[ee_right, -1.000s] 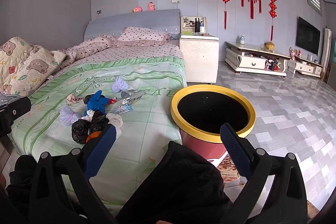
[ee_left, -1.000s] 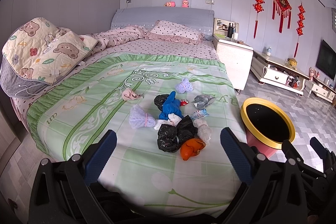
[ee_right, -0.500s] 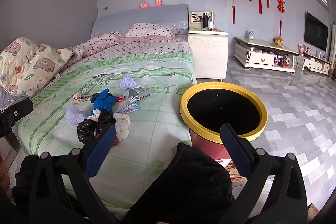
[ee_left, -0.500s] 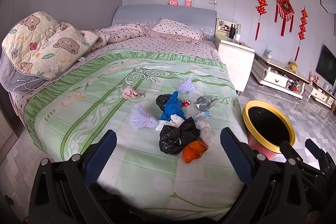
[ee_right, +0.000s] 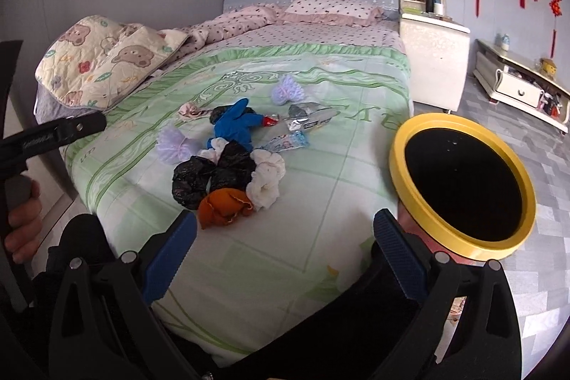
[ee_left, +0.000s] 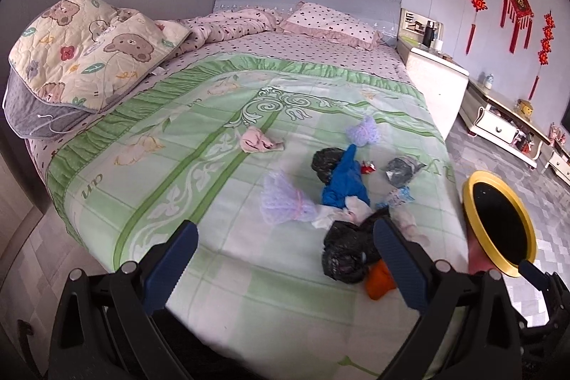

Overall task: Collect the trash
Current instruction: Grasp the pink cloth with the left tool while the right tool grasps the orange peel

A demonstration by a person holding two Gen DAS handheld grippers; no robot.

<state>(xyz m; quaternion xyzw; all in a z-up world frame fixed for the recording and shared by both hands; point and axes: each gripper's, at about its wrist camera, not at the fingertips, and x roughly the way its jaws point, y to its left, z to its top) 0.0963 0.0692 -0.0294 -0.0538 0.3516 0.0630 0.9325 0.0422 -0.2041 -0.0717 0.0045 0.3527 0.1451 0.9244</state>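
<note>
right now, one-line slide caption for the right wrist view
Open right tool faces scattered trash on the green bedspread, yellow-rimmed bin beside the bed.

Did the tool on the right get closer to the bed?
Yes. The right tool moved forward and left toward the bed; the trash pile looks bigger and nearer.

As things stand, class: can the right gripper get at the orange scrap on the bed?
Probably yes: the orange scrap lies nearest the open right gripper, nothing over it, though black bags touch it.
</note>
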